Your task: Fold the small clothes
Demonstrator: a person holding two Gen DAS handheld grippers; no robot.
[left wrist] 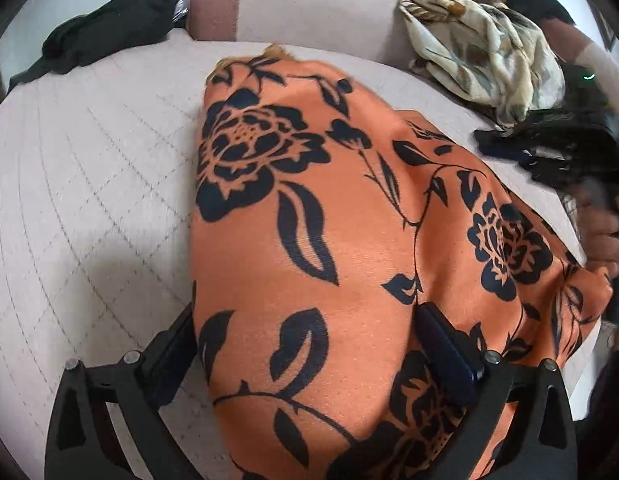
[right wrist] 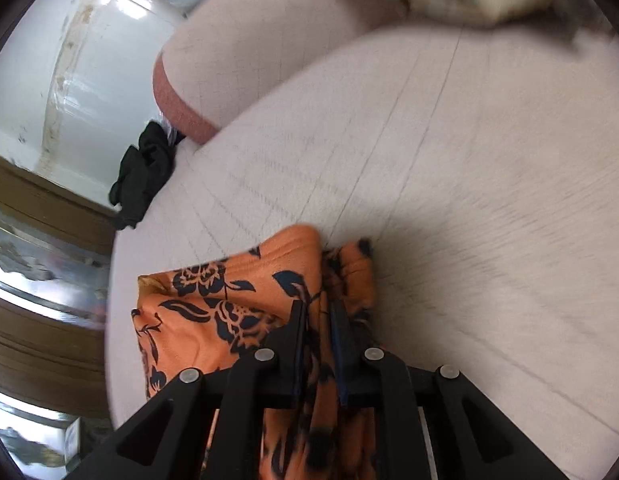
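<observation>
Left wrist view shows the left gripper [left wrist: 305,344] with jaws spread wide over the orange floral garment [left wrist: 329,240] filling the frame's centre on the quilted bed [left wrist: 89,168], while the right wrist view shows the right gripper [right wrist: 318,320] pinching a bunched fold of that garment [right wrist: 213,300] at lower centre.

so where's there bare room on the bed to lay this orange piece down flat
Free: the wide quilted bedcover left of the orange floral garment, running up to the black garment and the pillow. Crowded: the right side, where the cream patterned cloth is heaped beside the right gripper, which is clamped on the orange fabric.
</observation>
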